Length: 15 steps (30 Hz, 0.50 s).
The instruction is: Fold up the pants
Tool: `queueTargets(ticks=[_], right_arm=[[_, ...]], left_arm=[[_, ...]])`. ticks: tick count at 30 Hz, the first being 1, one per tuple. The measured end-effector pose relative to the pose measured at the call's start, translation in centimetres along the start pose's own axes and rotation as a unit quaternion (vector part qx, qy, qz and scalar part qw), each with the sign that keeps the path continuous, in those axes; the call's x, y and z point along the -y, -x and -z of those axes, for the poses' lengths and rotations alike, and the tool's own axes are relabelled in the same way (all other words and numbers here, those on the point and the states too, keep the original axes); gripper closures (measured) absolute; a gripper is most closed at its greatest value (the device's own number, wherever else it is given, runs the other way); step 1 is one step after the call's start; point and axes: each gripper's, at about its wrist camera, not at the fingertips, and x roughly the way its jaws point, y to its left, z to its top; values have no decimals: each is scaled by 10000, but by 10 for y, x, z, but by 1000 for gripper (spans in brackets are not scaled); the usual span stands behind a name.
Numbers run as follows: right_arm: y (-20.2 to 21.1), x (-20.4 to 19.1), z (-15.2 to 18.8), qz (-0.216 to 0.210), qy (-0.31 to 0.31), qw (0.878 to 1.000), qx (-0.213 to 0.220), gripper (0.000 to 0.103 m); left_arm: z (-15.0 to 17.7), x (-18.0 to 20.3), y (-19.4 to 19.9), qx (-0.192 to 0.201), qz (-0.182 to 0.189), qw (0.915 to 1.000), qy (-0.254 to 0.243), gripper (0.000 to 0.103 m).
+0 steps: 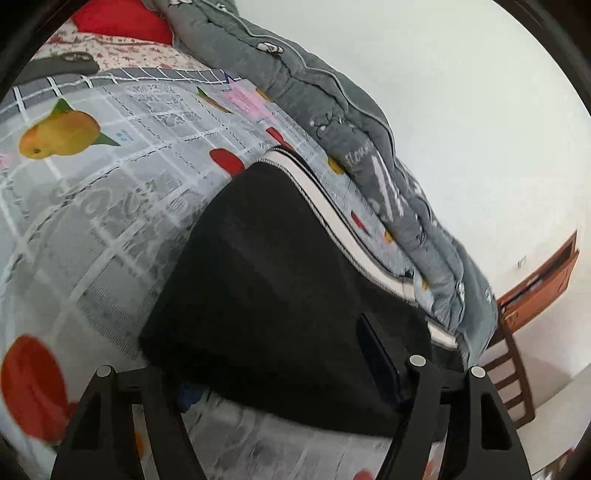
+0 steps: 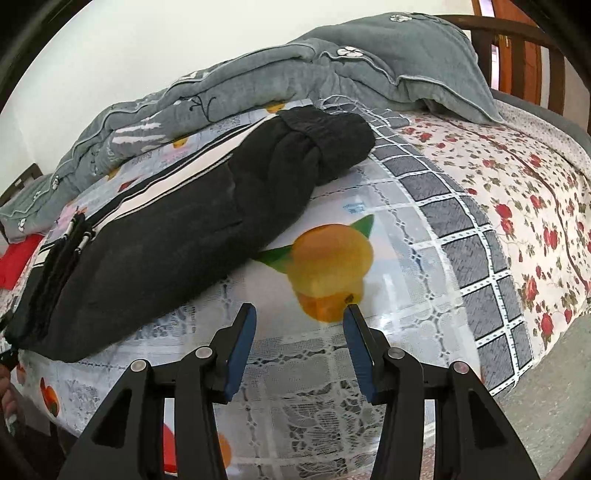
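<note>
Black pants (image 2: 147, 251) with a white side stripe lie lengthwise on a clear fruit-print cover (image 2: 424, 258) on the bed. Their far end (image 2: 325, 140) is bunched, and drawstrings (image 2: 77, 232) lie at the near left end. In the left wrist view the pants (image 1: 280, 258) fill the middle. My left gripper (image 1: 277, 354) straddles their near edge. One blue pad (image 1: 376, 354) rests over the cloth; the other (image 1: 188, 395) is mostly hidden under it. The jaws stand wide apart. My right gripper (image 2: 299, 310) is open over a printed orange, to the right of the pants, holding nothing.
A grey quilt (image 2: 277, 74) is piled along the bed's far side by the wall. A floral sheet (image 2: 517, 192) covers the right part of the bed. A red cushion (image 1: 122, 18) lies at one end. A wooden frame (image 1: 509, 369) stands past the bed's end.
</note>
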Motion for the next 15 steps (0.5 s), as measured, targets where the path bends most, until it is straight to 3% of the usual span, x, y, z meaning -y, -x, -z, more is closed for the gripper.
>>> queueTargets(ticks=[2, 6, 15], right_arm=[[3, -4, 1, -67, 21, 10000, 0, 55], [8, -12, 5, -144, 95, 9998, 50, 55], [10, -24, 6, -283, 173, 9994, 52, 55]], left_arm=[[-1, 0, -4, 36, -46, 10000, 66, 38], [6, 0, 1, 105, -340, 9994, -28, 60], [-6, -7, -5, 67, -469, 9988, 112, 74]])
